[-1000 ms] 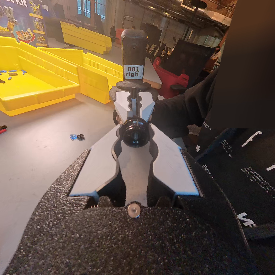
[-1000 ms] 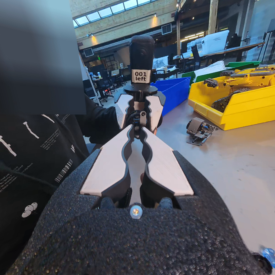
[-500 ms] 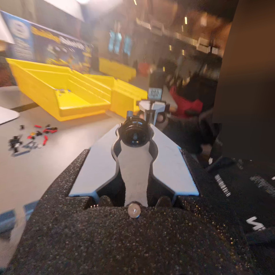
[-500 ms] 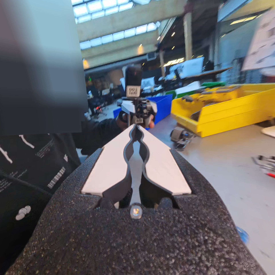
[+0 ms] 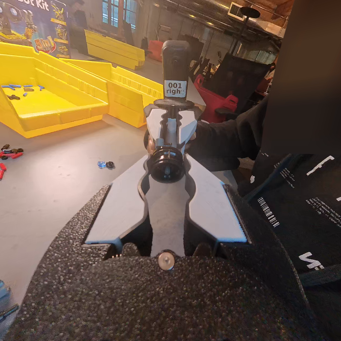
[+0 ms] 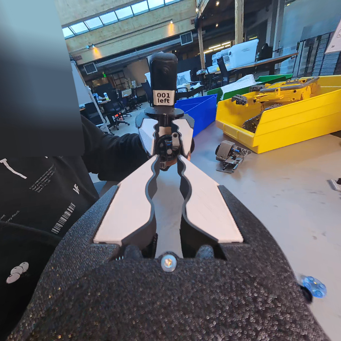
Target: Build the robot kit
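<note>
Two tools meet tip to tip over the table, a black wheel between them.

The left tool (image 5: 167, 166) pinches the wheel (image 5: 167, 168) by its sides, hub facing outward, which seems to offer its centre to the right tool (image 6: 167, 160). That one's tips are drawn close on a small dark grey pin piece (image 6: 163, 164) at the wheel's hub, seemingly lined up with the axle hole, though whether it truly grips I cannot tell. Around them on the table (image 5: 55, 184): yellow bins (image 5: 55, 110), red pieces (image 5: 11, 153), a blue stud (image 5: 101, 164), a grey sub-assembly (image 6: 228, 156). Nothing stands between the tools.
</note>
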Demonstrator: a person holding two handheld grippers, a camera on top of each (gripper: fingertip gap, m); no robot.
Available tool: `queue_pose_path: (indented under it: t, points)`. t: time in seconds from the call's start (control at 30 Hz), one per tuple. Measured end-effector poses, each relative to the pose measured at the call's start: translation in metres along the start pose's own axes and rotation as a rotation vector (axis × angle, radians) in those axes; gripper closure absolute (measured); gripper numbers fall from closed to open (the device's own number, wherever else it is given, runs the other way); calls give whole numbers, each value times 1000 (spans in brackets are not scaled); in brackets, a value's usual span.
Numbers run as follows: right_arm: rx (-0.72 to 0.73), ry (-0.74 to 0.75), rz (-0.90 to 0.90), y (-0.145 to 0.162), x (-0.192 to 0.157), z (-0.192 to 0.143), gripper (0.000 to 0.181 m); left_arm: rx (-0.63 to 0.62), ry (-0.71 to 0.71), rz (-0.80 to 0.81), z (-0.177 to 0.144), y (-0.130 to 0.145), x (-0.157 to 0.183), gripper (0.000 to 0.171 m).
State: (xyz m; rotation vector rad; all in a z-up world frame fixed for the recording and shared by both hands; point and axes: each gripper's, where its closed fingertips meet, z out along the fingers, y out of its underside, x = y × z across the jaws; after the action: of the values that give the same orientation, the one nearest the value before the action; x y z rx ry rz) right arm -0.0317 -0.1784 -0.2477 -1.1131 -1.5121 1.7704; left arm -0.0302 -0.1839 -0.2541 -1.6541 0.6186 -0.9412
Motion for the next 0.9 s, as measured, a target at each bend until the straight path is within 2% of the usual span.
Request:
queue_pose_path:
  t: [0.17,0.33,0.6,0.9]
  points:
    - [-43,-2,9,8,-2,6,164,-20,13,4,8,5,5,139]
    - [-62,7,10,14,-3,10,173,-41,-2,-2,13,10,4,139]
    - [-62,18,-18,12,-2,7,175,2,-13,-26,3,2,2,139]
    - [-73,-6,-42,16,-7,12,175,-111,-1,42,3,14,7,139]
